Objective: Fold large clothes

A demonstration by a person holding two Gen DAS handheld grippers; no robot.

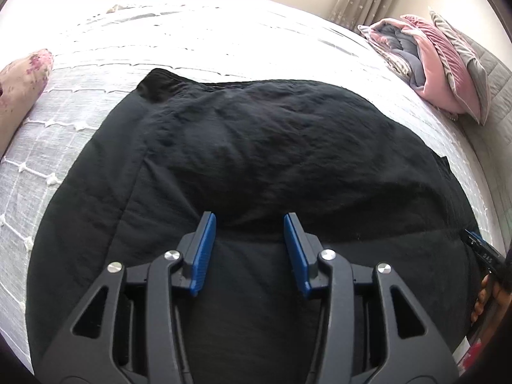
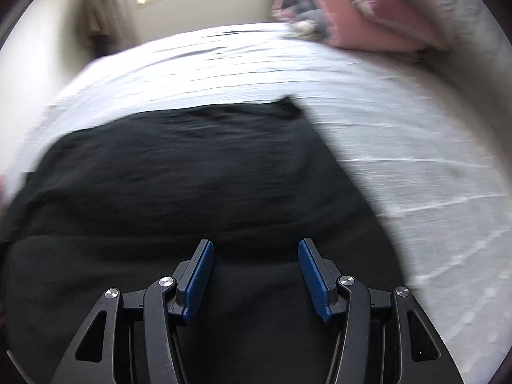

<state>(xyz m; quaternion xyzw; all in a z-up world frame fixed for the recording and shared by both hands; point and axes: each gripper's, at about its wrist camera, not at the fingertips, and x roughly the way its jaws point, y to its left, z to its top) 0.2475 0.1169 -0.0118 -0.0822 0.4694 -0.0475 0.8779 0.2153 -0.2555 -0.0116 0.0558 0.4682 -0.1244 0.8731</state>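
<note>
Nearest you, your left gripper (image 1: 249, 220) and right gripper (image 2: 256, 248) both hang over the black garment (image 1: 256, 147) with jaws apart and nothing between the blue ribbed pads (image 1: 203, 252). The garment lies spread on the bed, a folded layer's edge crossing just ahead of your fingertips. It looks soft, limp and light, a crinkled matte weave that will sag and drag, so pinch corners or that doubled edge, not the middle. Beyond it runs the white tufted bedspread (image 1: 80, 121), then pink velvety cushions (image 1: 438, 73).
</note>
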